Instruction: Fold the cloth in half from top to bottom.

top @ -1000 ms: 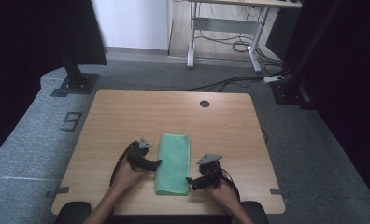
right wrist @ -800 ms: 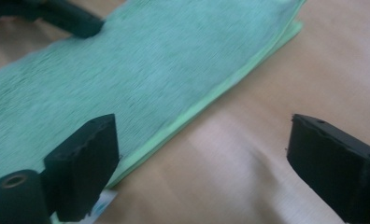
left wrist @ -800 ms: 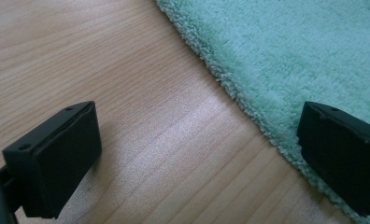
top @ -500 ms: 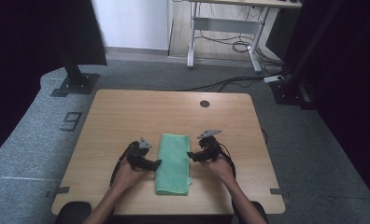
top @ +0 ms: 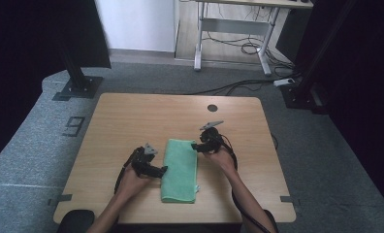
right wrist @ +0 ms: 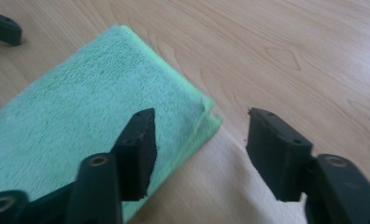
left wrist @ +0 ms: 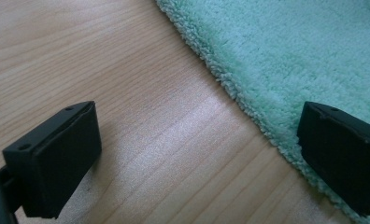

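So the setup from left to right: the left gripper (top: 162, 169) sits at about 9 o'clock of the green towel (top: 180, 169), right against its long left edge. In the left gripper view its fingers (left wrist: 52, 158) are spread wide with nothing pinched; one rests over bare wood, the other over the fuzzy edge of the cloth. The towel itself lies folded into a long strip on the tabletop (top: 132, 116), a bit below the middle, running from 12 to 6 o'clock as the high view has it.

Over at roughly 1 o'clock of the towel is the right gripper (top: 195, 145), next to the far right corner. Its fingers (right wrist: 136, 149) have just been closing, but they're partway apart and gripping nothing: one hovers over the corner of the cloth, the other over the wood beside it. The corner shows two stacked layers there.

Looks like the person is lining up to grab the towel for another fold or to lift it. To do it well, the right gripper probably needs to dip so one finger slides under both layers at that corner, otherwise it'll peel off just the top one. The left should bite the edge at a matching spot so the cloth comes up evenly and doesn't skew.
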Available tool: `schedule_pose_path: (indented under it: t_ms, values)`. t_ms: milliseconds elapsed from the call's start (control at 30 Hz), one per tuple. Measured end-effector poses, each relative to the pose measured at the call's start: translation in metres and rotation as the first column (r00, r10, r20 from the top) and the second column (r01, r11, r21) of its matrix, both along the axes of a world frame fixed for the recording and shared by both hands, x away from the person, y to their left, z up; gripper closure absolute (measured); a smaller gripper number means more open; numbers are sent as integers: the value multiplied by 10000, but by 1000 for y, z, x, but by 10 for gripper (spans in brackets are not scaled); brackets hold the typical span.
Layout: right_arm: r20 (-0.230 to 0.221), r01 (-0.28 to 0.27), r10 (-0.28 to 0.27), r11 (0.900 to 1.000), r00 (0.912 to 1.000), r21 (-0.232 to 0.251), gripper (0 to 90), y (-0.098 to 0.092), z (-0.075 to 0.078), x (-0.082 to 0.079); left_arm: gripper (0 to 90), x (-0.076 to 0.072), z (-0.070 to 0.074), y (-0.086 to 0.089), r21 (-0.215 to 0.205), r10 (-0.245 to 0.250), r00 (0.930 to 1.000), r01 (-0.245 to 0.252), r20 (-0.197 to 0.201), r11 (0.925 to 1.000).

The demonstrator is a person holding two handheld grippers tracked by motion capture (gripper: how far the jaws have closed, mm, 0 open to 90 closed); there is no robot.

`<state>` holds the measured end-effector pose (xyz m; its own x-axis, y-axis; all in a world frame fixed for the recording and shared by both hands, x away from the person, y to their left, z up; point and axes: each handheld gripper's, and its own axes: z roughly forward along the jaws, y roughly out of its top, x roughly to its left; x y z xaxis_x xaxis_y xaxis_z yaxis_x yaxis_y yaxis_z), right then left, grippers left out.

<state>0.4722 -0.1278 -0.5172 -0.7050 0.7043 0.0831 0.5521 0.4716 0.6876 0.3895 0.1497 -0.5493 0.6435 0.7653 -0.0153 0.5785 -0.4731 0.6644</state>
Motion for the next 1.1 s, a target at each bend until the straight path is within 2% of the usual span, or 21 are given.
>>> schedule_pose_path:
  t_ms: [233,333,433,467,600,667,700,800,933,1100]
  values:
    - [-84,-145,139,9969,9999,-778,478,14,-11,17,1,0,0,0,2,-4,10000,4,-3,10000]
    - [-265,-220,202,9973,9994,-697,454,15,-18,21,1,0,0,0,-9,-1,10000,1,-5,10000]
    - [-164,-336,328,9981,9993,-523,469,15,-20,22,1,0,0,0,9,-15,10000,15,-8,10000]
    - [-127,-392,386,9978,9992,-538,492,15,-20,22,1,0,0,0,0,1,10000,-1,-3,10000]
    - [-97,-700,697,9968,9975,-386,687,17,-20,16,1,0,0,0,7,-2,10000,2,-3,10000]
    - [-270,-738,735,9972,9969,-109,796,18,-21,15,1,0,0,0,8,-4,10000,4,-3,10000]
    - [-411,-745,748,9972,9963,90,815,17,-21,15,1,0,0,0,7,-3,10000,3,-3,10000]
    - [-628,-609,622,9979,9961,229,840,17,-21,15,1,0,0,0,1,-2,10000,2,-2,10000]
    - [-437,-647,639,9978,9970,-161,844,21,-19,13,7,0,0,0,-44,-18,10000,18,2,10000]
    - [-386,-727,714,9968,9967,-320,843,22,-18,13,14,-6,3,-4,-112,-243,9997,243,-24,9996]
